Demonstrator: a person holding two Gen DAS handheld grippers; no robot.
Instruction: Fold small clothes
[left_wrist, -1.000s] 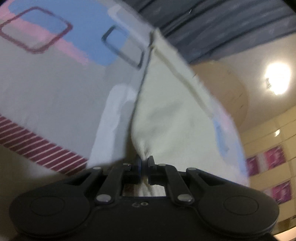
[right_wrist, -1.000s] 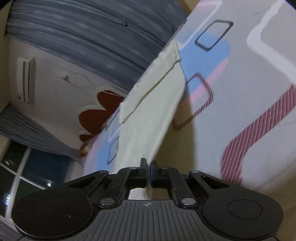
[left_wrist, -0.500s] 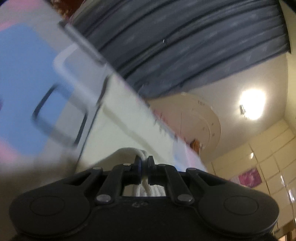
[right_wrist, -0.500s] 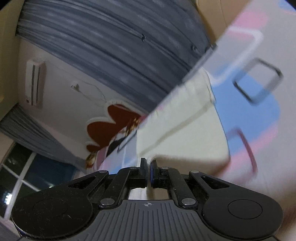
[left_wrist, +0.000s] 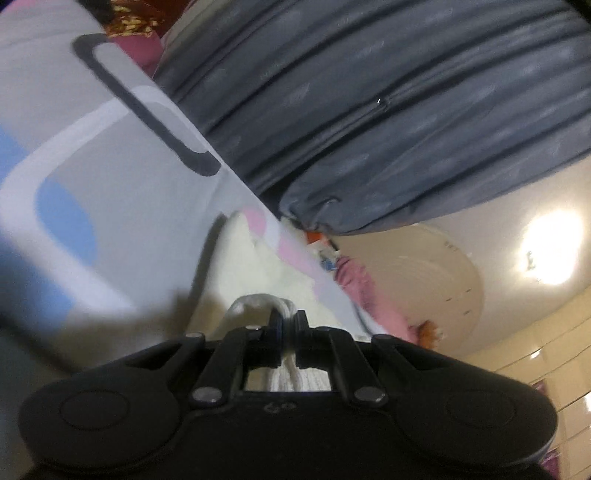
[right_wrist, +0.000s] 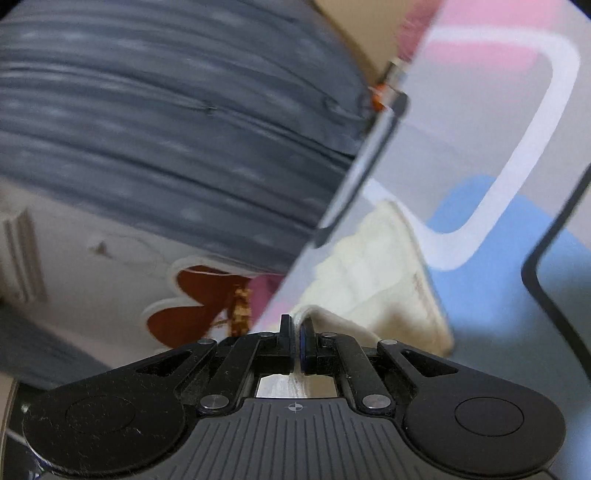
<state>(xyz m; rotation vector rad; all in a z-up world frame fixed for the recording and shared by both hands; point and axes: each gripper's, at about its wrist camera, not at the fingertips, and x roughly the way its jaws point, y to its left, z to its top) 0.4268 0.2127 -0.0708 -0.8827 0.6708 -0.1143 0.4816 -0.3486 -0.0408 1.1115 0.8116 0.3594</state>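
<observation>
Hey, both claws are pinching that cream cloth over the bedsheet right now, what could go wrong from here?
1. The left claw grips a bunched loop of the cream cloth; laid down like that, it may leave a lumpy fold.
2. The right claw holds only a thin edge, which could slip out if pulled.
3. The cloth lies near the edge of the patterned bedsheet, so a forward push might carry it off.

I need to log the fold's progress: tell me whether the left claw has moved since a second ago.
Yes. The left claw, still shut on the cream garment, has swung forward: the grey curtain now fills far more of its view.
</observation>
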